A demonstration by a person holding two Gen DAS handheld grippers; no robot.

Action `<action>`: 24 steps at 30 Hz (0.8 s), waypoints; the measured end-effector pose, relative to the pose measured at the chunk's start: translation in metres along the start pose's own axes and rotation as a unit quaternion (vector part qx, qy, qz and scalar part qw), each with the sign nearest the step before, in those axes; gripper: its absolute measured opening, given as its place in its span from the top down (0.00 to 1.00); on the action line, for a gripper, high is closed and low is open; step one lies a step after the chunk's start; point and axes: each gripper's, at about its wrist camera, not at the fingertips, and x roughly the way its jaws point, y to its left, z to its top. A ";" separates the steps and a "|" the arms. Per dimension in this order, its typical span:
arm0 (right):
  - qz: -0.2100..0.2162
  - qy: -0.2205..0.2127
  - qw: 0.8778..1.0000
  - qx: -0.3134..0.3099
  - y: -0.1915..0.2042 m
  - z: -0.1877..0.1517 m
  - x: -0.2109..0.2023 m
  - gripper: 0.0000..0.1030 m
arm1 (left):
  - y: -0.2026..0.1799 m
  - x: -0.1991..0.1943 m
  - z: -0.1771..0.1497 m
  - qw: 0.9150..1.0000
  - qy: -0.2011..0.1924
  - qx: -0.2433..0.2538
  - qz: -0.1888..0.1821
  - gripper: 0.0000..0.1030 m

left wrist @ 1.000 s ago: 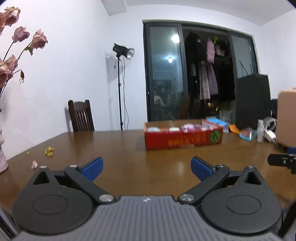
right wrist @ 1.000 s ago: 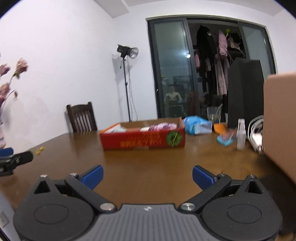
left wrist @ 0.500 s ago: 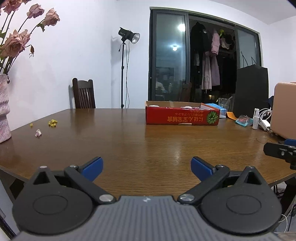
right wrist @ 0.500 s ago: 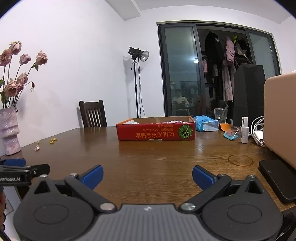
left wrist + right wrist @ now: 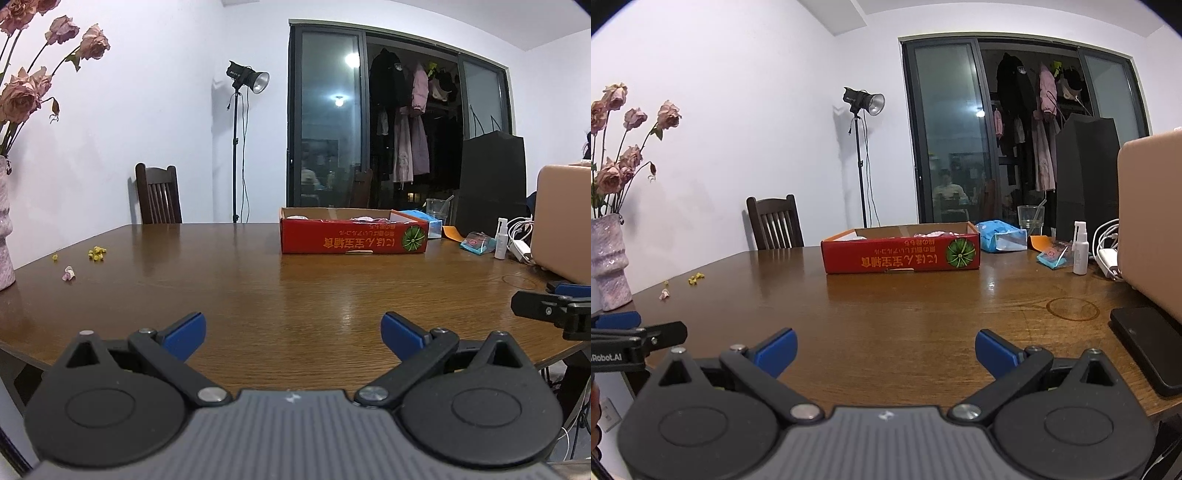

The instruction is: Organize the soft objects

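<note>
At frame centre on the brown wooden desk (image 5: 229,280), the shallow red cardboard box (image 5: 354,242) holds what look like pale pink soft items (image 5: 930,234), well beyond the empty, wide-spread fingers of the left gripper (image 5: 291,330) and right gripper (image 5: 885,349) hovering at the near edge.

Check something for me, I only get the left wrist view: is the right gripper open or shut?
Observer: Open. The right gripper has its blue fingers spread wide with nothing between them.
Operator: Anything on the table near it that my view misses?
Observer: Yes, a black phone lies flat near the table's right edge, just in front of the laptop.
</note>
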 end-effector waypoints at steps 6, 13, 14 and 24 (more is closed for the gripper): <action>-0.001 0.001 1.000 0.003 0.000 -0.001 0.001 0.00 | 0.000 0.000 0.000 1.000 -0.001 0.000 0.000 0.00; 0.000 0.001 1.000 0.003 -0.001 -0.002 0.001 0.00 | 0.001 0.000 0.000 1.000 0.000 0.001 -0.002 0.00; 0.000 0.002 1.000 0.004 0.000 -0.002 0.001 0.00 | 0.001 0.000 0.000 1.000 -0.001 0.001 -0.002 0.00; -0.002 -0.009 1.000 -0.001 0.003 -0.002 -0.003 0.00 | 0.000 0.001 0.000 1.000 -0.001 0.001 -0.002 0.00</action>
